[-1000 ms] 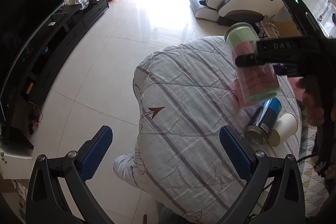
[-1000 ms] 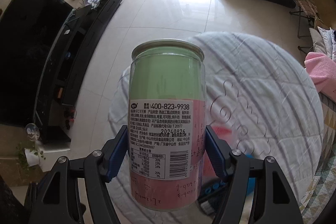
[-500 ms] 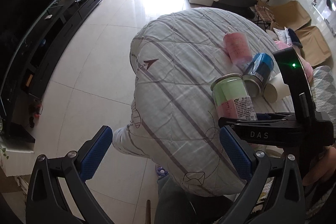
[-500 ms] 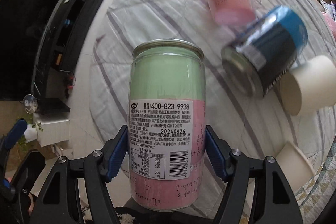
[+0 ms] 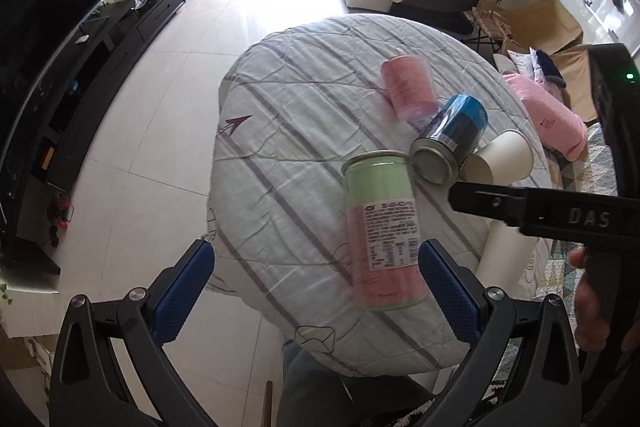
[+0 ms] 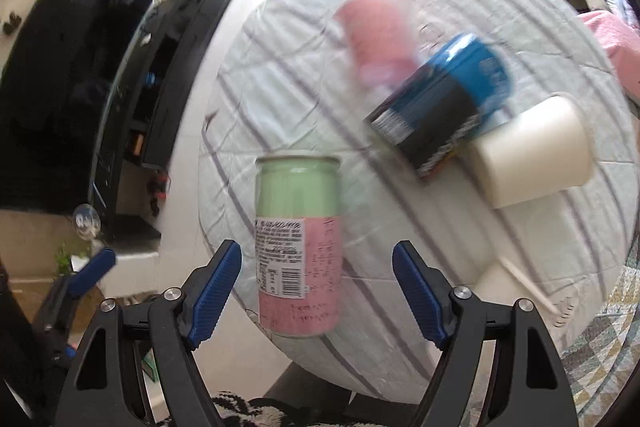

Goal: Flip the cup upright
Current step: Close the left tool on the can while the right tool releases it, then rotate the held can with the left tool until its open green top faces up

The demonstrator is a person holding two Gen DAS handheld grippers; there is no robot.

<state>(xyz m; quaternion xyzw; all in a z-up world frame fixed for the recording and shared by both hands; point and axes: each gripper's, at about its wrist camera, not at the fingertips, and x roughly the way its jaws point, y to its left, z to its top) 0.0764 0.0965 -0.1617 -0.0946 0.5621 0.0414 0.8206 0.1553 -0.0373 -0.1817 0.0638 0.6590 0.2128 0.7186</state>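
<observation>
A round bench [image 5: 304, 131] covered with a striped quilted cloth is seen from above in both wrist views. A green and pink can-shaped cup [image 6: 298, 247] is seen standing upright near the front edge of the bench, its rim on top and its printed label facing the cameras.

The right tool [image 6: 317, 291] is spread wide, and nothing is gripped; the cup is framed between its blue pads [image 6: 216, 291] with a clear gap on each side. The left tool [image 5: 316, 291] is also spread wide and is held empty, off the near edge of the bench.

Farther back, three more containers are seen lying on their sides: a pink cup [image 5: 408, 91], a blue and black can [image 5: 452, 143] and a white paper cup [image 5: 500, 159]. The can and the paper cup are touching. The right wrist view is blurred, so fine detail there cannot be told.

The step in hand is judged to be the release of the righted cup. For it to be done well, the right tool should be drawn straight back with its jaws kept wide, so that neither pad brushes the cup. Care is advised because the cloth looks soft and the cup stands close to the edge.
</observation>
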